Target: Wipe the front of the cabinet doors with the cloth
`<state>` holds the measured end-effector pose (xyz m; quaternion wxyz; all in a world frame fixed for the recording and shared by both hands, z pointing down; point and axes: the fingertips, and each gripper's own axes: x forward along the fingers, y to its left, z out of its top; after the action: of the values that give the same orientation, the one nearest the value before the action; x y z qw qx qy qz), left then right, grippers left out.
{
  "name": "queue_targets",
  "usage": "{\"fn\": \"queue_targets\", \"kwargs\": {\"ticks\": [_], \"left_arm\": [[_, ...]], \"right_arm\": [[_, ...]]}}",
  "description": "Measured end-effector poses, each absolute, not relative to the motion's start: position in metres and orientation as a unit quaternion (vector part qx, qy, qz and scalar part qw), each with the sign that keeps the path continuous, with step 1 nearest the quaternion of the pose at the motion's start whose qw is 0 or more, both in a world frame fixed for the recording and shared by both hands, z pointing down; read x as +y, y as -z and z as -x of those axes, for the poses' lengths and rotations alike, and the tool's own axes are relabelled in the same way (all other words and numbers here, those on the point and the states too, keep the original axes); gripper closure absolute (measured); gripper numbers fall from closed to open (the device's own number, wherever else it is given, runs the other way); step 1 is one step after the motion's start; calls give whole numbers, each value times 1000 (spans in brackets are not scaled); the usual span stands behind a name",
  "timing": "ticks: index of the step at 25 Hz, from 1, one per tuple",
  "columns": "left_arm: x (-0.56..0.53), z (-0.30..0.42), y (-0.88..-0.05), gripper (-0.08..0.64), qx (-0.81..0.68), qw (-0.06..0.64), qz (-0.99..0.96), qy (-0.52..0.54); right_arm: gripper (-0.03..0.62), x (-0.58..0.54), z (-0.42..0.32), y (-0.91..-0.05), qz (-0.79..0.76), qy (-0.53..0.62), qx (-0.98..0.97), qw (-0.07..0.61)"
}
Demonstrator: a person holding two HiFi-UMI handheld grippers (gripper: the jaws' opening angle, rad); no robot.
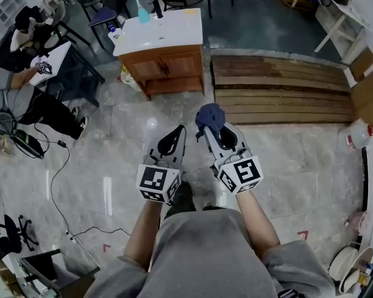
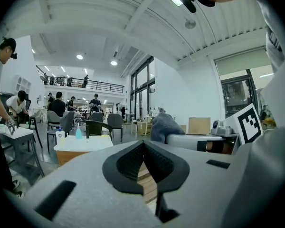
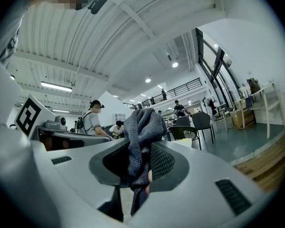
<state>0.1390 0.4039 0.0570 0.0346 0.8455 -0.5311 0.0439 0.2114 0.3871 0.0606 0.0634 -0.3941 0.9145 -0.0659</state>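
A small wooden cabinet with a white top and two brown doors stands on the floor some way ahead of me. My right gripper is shut on a dark blue-grey cloth, which bunches up above the jaws. In the right gripper view the cloth hangs pinched between the pads. My left gripper is shut with nothing in it; its pads meet in the left gripper view. Both grippers are held close to my body, well short of the cabinet.
A blue bottle and a dark item stand on the cabinet top. A slatted wooden platform lies to the right. People sit at desks at the left. Cables trail over the grey floor.
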Motion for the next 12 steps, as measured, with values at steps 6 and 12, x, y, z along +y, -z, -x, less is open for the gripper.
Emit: {"fn": "queue_targets", "kwargs": {"ticks": [6, 12], "left_arm": [[366, -109, -67, 552, -529, 38, -846, -48], [317, -72, -78, 552, -522, 48, -850, -50]], "right_arm": [[499, 353, -180, -73, 397, 72, 914, 52], [499, 308, -141, -84, 404, 79, 911, 39]]}}
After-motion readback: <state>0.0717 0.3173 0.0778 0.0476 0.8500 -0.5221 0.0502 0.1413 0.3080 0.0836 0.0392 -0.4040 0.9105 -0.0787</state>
